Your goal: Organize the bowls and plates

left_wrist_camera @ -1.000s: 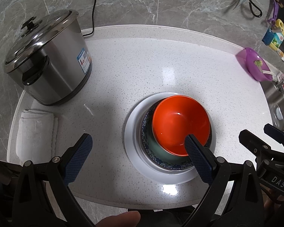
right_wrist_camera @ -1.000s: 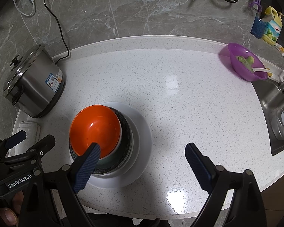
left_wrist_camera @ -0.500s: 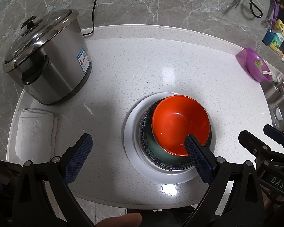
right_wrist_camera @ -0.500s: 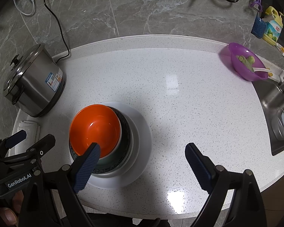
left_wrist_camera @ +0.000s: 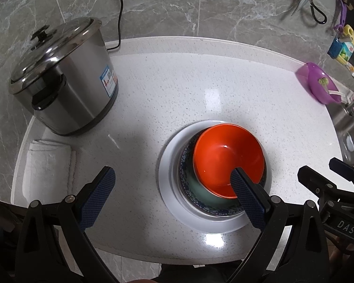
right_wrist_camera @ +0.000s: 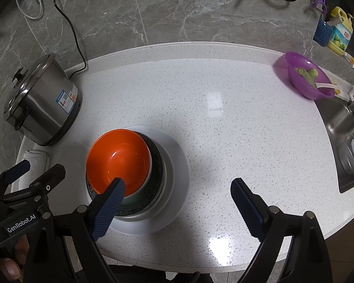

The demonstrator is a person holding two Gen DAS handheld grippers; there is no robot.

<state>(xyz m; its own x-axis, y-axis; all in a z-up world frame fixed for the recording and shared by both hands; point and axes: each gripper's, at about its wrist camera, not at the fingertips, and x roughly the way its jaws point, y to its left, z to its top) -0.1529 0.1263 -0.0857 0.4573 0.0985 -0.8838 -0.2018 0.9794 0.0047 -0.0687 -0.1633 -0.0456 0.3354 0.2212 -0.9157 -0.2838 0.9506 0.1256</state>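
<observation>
Stack | orange bowl [left_wrist_camera: 226,158] sitting in patterned bowl [left_wrist_camera: 188,188] on white plate [left_wrist_camera: 167,184] | my left gripper [left_wrist_camera: 171,197], right gripper [right_wrist_camera: 177,199] spreading wide, holding nothing | pot [left_wrist_camera: 61,75] standing at ten o'clock

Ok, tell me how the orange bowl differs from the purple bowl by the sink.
The glossy orange bowl sits nested on top of a stack of dishes on a white plate, near the counter's front; the translucent purple bowl stands alone at the far right edge beside the sink. The orange bowl is empty; the purple bowl holds green pieces and a white utensil. Both are round, upright and untouched.
</observation>
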